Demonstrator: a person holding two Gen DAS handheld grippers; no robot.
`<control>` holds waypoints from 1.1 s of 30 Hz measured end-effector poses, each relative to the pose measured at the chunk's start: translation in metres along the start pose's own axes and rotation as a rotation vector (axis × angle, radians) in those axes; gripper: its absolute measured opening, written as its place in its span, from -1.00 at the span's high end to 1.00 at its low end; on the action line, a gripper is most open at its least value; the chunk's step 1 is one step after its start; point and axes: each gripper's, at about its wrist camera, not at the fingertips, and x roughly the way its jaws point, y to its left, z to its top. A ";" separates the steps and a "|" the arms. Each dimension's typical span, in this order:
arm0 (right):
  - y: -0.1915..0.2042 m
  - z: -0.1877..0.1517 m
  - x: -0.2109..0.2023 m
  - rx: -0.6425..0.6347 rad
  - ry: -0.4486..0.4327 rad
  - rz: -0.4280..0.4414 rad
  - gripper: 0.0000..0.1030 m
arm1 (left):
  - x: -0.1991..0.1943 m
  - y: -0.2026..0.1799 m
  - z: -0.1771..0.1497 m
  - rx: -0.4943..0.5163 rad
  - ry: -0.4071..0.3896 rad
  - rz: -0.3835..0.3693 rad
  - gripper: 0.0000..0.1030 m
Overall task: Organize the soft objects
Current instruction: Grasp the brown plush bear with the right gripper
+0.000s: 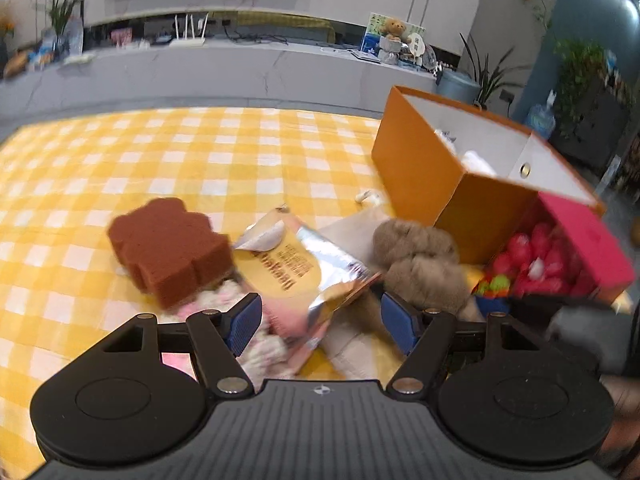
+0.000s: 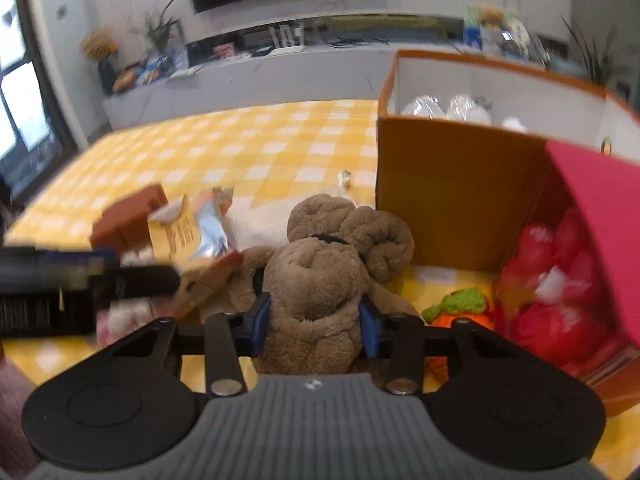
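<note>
A brown plush toy point(image 2: 320, 276) lies on the yellow checked cloth point(image 2: 240, 140), and my right gripper point(image 2: 316, 322) is shut on its body, blue pads pressed into the fur on both sides. The left wrist view shows the same toy point(image 1: 420, 260) right of centre. My left gripper point(image 1: 322, 326) stands open above a foil snack bag point(image 1: 296, 264) and a pink-and-white fluffy item point(image 1: 268, 344), touching neither pad. A brown flower-shaped sponge point(image 1: 168, 248) sits to the left. The left gripper point(image 2: 80, 280) appears blurred at the left of the right wrist view.
An orange box point(image 2: 440, 184) with wrapped white items inside stands behind the plush. Beside it a pink box point(image 2: 600, 220) holds red soft things. An orange-and-green carrot toy point(image 2: 460, 312) lies in front of the boxes. A grey TV bench runs along the back.
</note>
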 end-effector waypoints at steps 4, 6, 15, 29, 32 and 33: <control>-0.011 -0.005 0.006 0.038 0.008 0.033 0.12 | 0.015 -0.010 0.013 -0.024 0.037 0.048 -0.66; -0.022 0.001 0.009 0.110 0.032 0.072 0.11 | 0.024 -0.017 0.015 -0.032 0.062 0.089 -0.66; -0.030 -0.001 0.012 0.152 0.033 0.121 0.06 | 0.054 -0.032 0.016 -0.090 0.095 0.246 -0.79; -0.039 -0.003 0.009 0.202 0.033 0.161 0.12 | 0.034 -0.045 0.003 0.068 -0.014 0.275 0.43; -0.038 -0.003 0.004 0.188 0.030 0.155 0.14 | 0.022 -0.043 0.004 0.074 -0.037 0.263 0.64; -0.036 -0.002 0.002 0.182 0.025 0.152 0.15 | 0.016 -0.043 0.004 0.083 -0.047 0.265 0.73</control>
